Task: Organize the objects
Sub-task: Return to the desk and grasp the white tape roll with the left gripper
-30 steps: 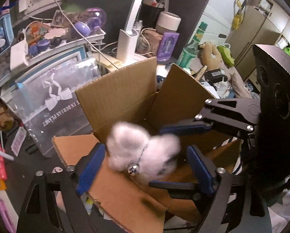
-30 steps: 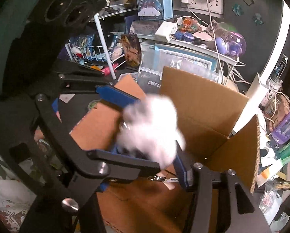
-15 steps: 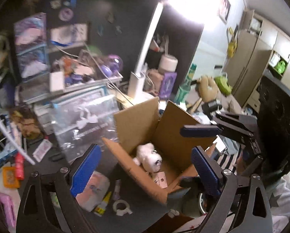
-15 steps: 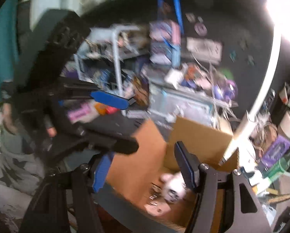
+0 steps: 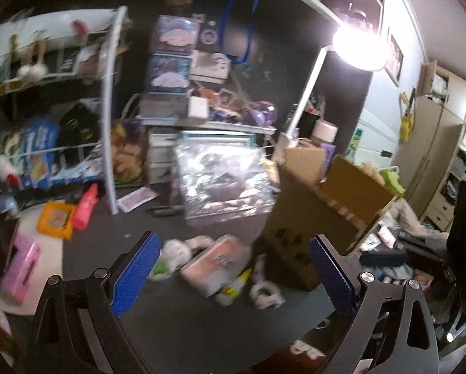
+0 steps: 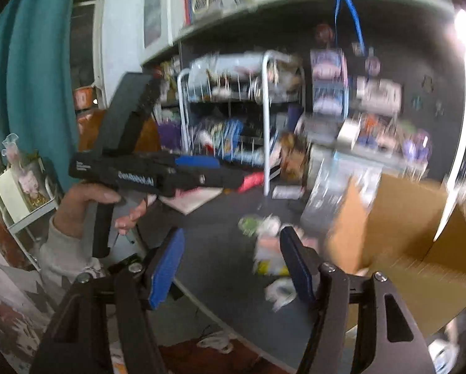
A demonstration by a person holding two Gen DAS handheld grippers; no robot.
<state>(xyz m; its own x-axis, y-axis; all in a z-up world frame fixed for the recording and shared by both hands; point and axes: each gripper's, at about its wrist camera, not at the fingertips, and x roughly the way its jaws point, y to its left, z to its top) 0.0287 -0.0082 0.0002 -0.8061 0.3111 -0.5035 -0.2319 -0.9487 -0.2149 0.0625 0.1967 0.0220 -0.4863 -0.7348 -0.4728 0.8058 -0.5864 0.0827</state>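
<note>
1. Left claw (image 5: 233, 268) spread wide, nothing between the blue pads (image 5: 136, 271), hanging above the dark desk (image 5: 177, 327).
2. Right claw (image 6: 231, 265) also wide apart, holding nothing, above the desk edge.
3. In the right wrist view the left claw shows side-on at left, gripped by the left hand (image 6: 86, 202); jaw gap is not readable from that angle.
4. Cardboard box (image 5: 326, 215) stands open on the desk, right of centre, flaps up. Inside is not visible from the left view; the right view is too blurred to tell.
5. Loose items lie on the desk just left of the box: pink packet (image 5: 217, 261), small glue bottle (image 5: 233, 286) touching its lower edge, white ring-shaped thing (image 5: 265, 293) beside the bottle, white plush (image 5: 173, 254) to the packet's left.
6. Clear plastic bag (image 5: 223, 184) stands behind those items, next to the box.
7. Red bottle (image 5: 86, 202) and orange packet (image 5: 55, 218) lie further left, near the wire rack (image 5: 108, 124).
8. Lit desk lamp (image 5: 357, 46) above the box.
9. Both views motion-blurred; small details unclear.
</note>
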